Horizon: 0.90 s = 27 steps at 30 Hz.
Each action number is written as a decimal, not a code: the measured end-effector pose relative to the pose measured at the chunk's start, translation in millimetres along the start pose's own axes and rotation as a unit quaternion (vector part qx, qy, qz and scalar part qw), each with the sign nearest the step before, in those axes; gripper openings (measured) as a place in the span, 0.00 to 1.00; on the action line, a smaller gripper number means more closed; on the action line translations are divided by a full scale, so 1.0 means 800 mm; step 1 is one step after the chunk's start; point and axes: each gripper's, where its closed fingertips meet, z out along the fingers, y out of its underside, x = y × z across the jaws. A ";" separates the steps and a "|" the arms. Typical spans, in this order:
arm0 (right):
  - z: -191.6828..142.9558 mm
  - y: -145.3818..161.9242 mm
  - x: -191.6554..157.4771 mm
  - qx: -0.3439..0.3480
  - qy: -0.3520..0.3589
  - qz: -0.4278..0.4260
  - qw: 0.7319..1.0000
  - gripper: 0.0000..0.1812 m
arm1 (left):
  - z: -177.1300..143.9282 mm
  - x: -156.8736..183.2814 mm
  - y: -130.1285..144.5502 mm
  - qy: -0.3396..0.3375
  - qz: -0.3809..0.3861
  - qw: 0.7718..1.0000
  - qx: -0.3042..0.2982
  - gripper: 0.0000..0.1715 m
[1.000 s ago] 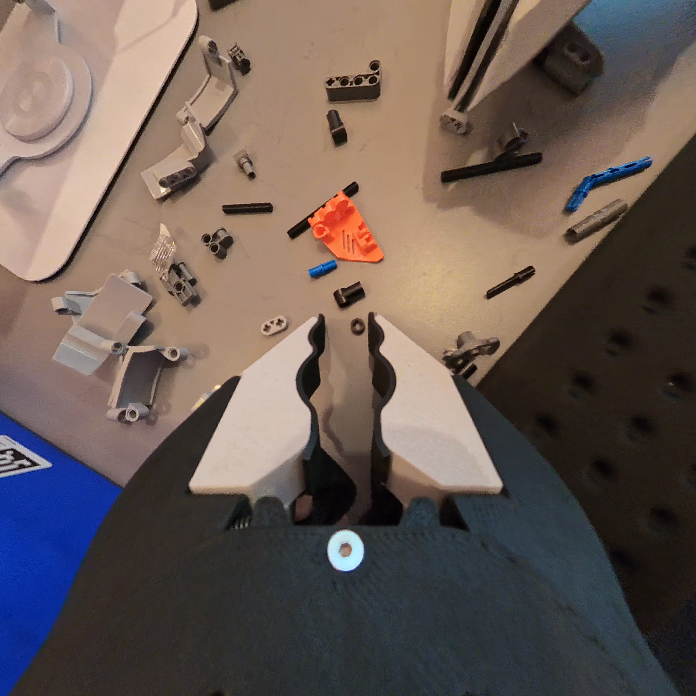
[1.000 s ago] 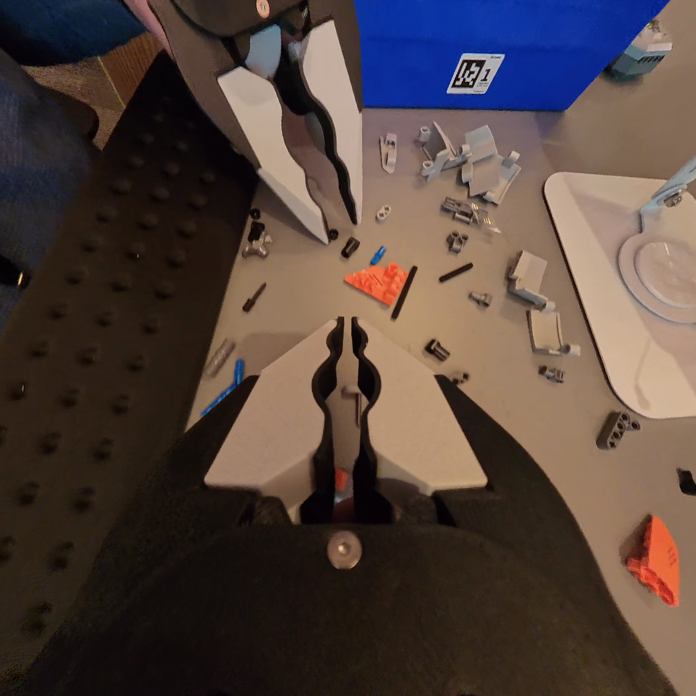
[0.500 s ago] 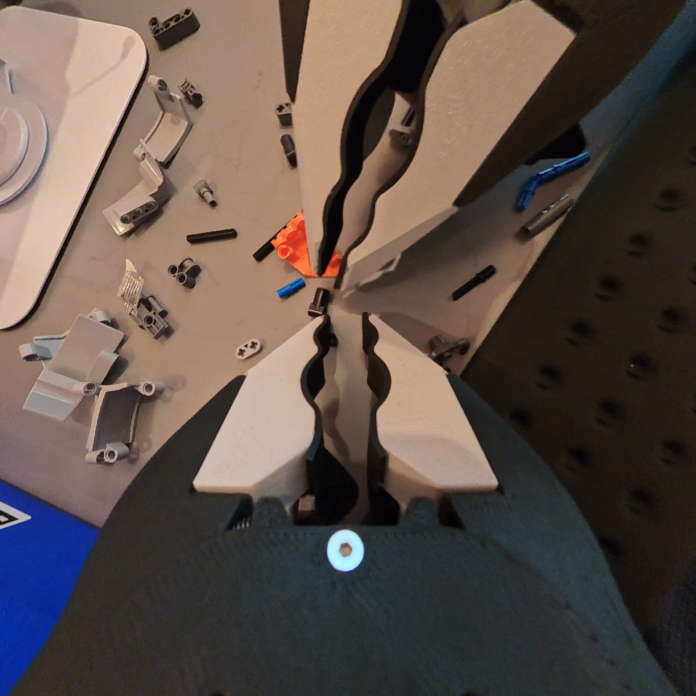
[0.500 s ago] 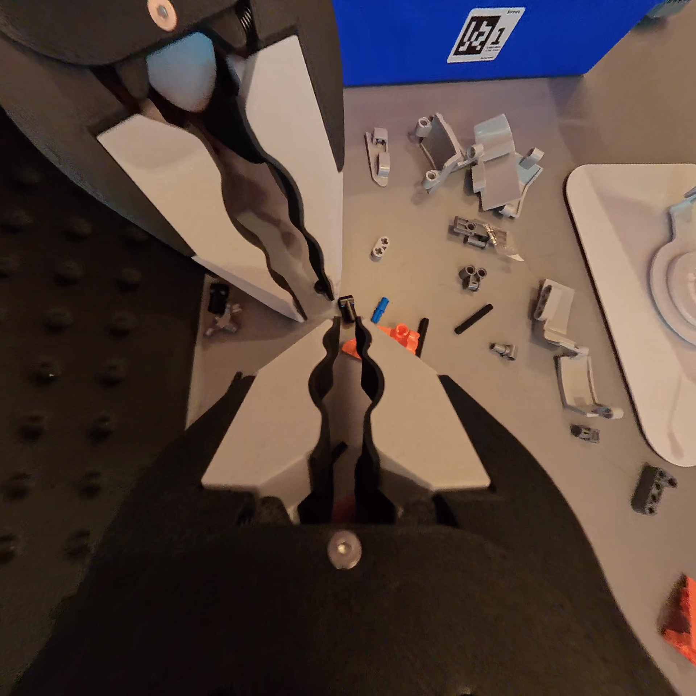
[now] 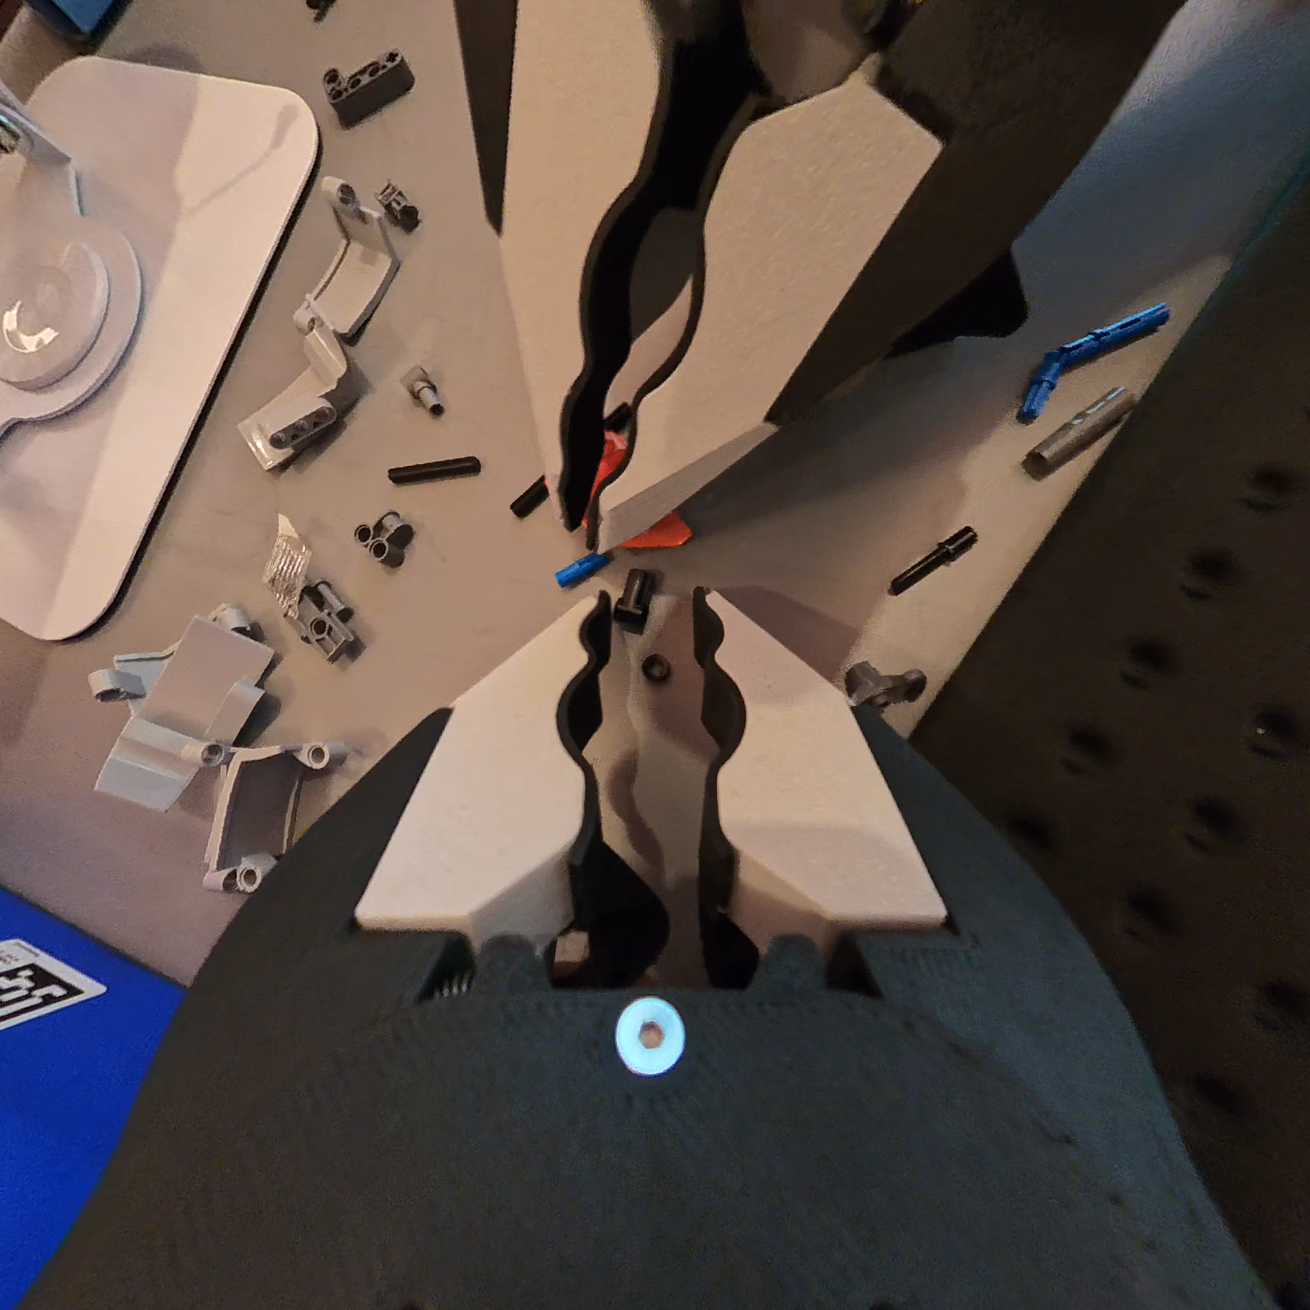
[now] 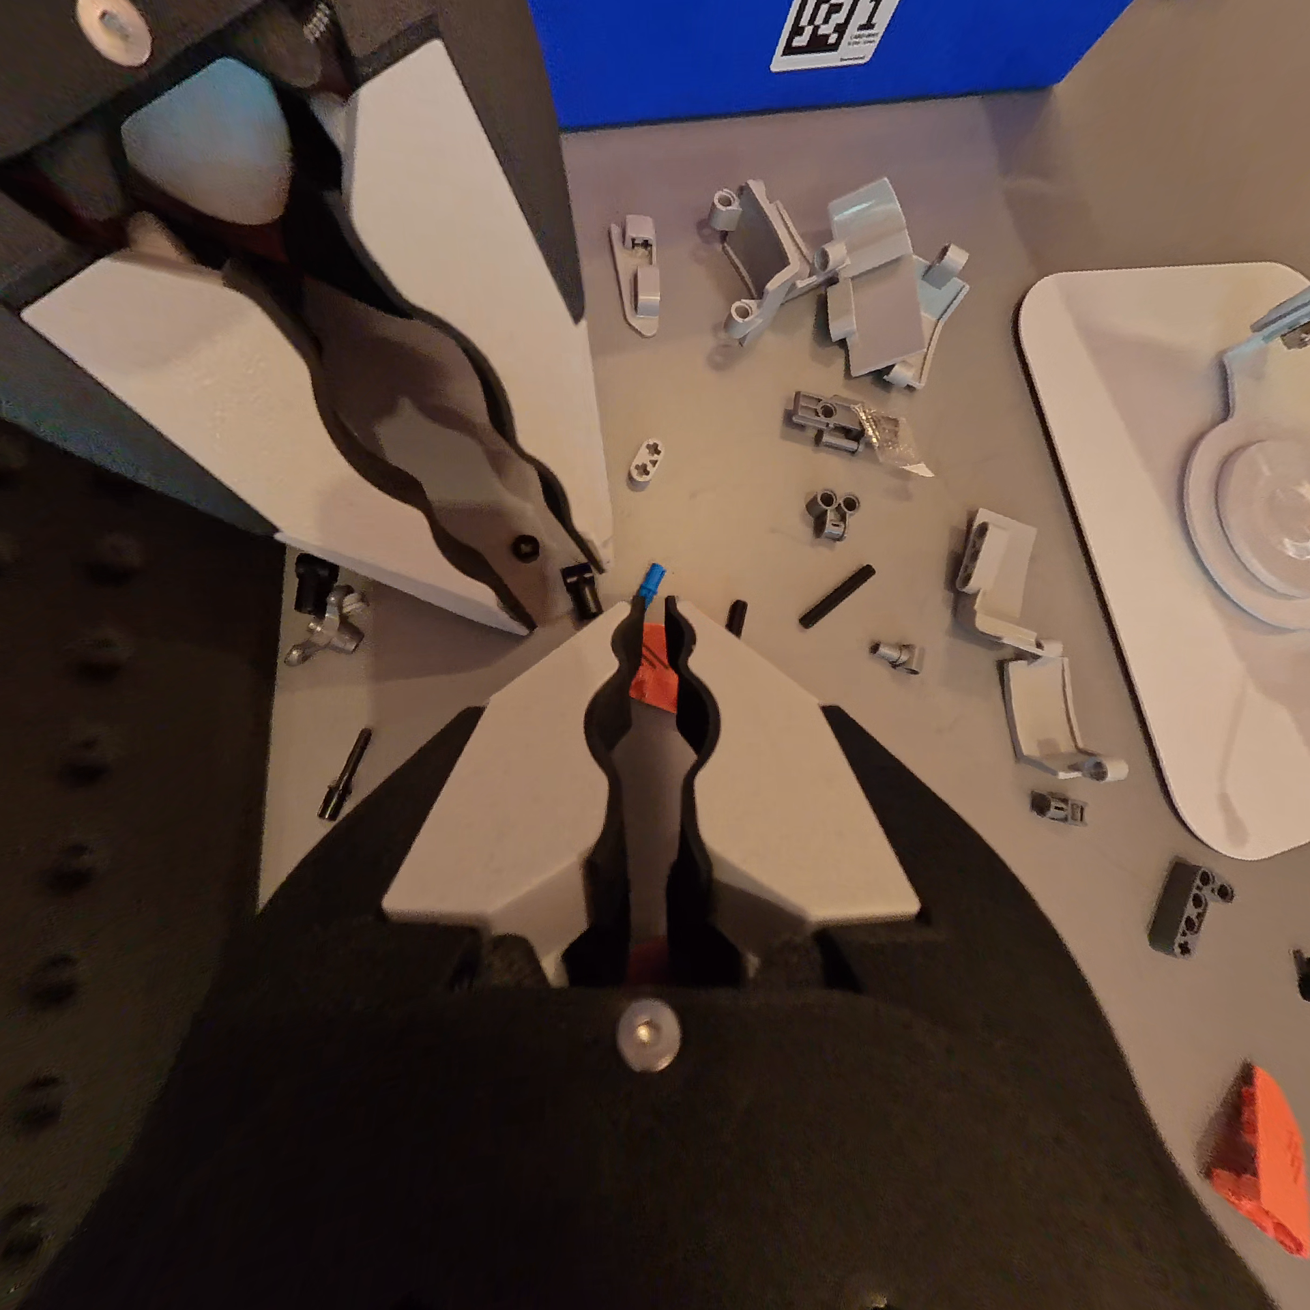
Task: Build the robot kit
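Note:
My left gripper [image 5: 652, 599] is open a little, low over the grey table. A small black connector [image 5: 633, 599] lies between its fingertips, and a black ring [image 5: 653, 666] lies on the table in the gap further back. My right gripper [image 6: 651, 606] is shut to a narrow slit. Its tips stand over an orange wedge piece [image 6: 656, 673], which shows through the slit. A blue pin [image 6: 648, 578] lies just ahead of them. The two grippers point at each other, tips almost touching. The right gripper also shows in the left wrist view [image 5: 581, 524], and the left gripper in the right wrist view [image 6: 563, 595].
A white tray [image 5: 177, 354] holds a clear disc part. Grey panels [image 5: 184, 730], black axles and small connectors lie scattered around. A blue box [image 6: 673, 64] stands at the back. A black studded mat [image 5: 1169, 780] borders the table. A second orange piece [image 6: 1262, 1162] lies near the right.
The right gripper has come in close, tip to tip with the left, and now covers the orange wedge. The left gripper has moved forward so the black connector lies between its tips.

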 end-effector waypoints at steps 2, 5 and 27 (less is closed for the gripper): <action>0.002 -0.001 0.003 -0.001 0.002 0.006 1.000 0.02 | 0.000 0.000 0.000 -0.001 0.001 1.000 0.001 0.13; 0.006 -0.003 -0.001 -0.004 -0.008 0.007 1.000 0.03 | -0.001 0.000 0.001 -0.006 0.004 1.000 0.001 0.13; -0.002 0.003 0.002 -0.003 -0.021 0.020 1.000 0.01 | -0.005 -0.003 0.000 -0.012 -0.006 1.000 0.017 0.13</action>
